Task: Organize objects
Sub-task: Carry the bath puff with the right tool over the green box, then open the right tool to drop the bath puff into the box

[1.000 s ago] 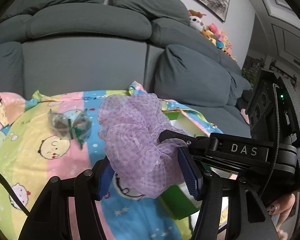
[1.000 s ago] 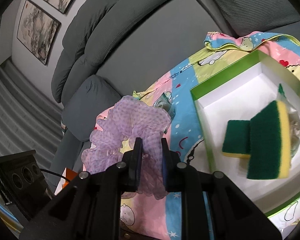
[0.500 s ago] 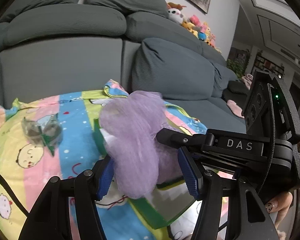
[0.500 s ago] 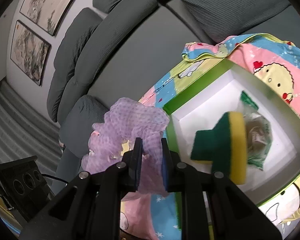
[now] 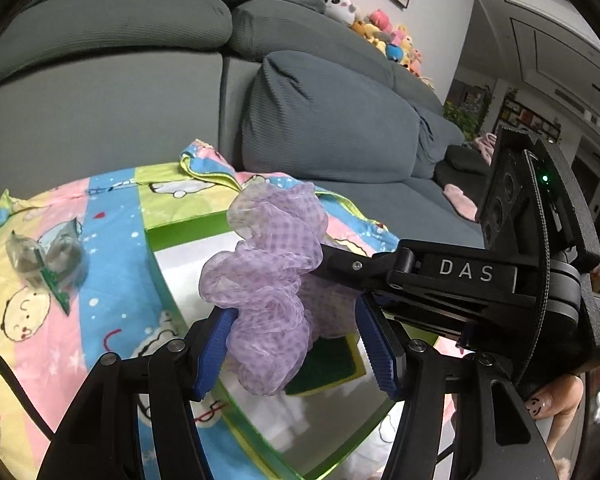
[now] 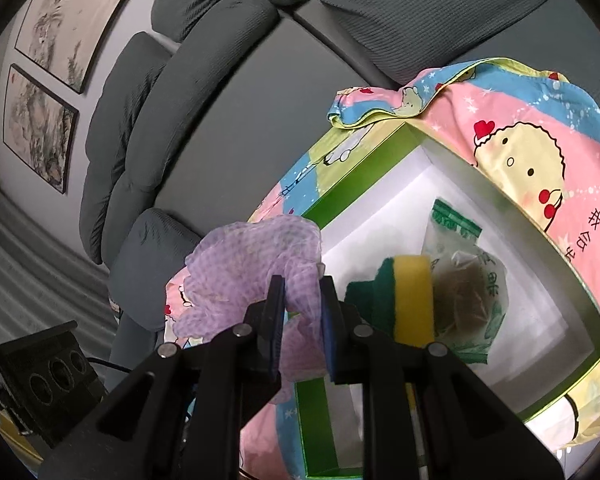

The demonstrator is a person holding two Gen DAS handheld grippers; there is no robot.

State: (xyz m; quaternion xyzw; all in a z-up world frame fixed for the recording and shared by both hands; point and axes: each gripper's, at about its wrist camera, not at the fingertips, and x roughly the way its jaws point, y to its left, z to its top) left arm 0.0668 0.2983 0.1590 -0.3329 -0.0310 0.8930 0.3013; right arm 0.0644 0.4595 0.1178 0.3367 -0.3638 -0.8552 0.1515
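Note:
My right gripper [image 6: 302, 320] is shut on a purple mesh scrunchie [image 6: 256, 272] and holds it over the near-left edge of a green box with a white inside [image 6: 356, 176]. In the left wrist view the scrunchie [image 5: 272, 280] hangs between the fingers of my left gripper [image 5: 296, 344], which is open around it, with the right gripper's finger reaching in from the right. The box [image 5: 180, 228] holds a green-and-yellow sponge [image 6: 412, 292] and a clear packet [image 6: 468, 292].
A clear packet with green trim [image 5: 44, 264] lies on the cartoon-print blanket [image 5: 112, 316] left of the box. A grey sofa [image 5: 320, 120] stands behind, with plush toys [image 5: 380, 36] on its back. A person's hand [image 5: 556, 400] shows at the lower right.
Both grippers have moved right with the scrunchie, from over the blanket to over the box. The loose packet has slid left in the left wrist view.

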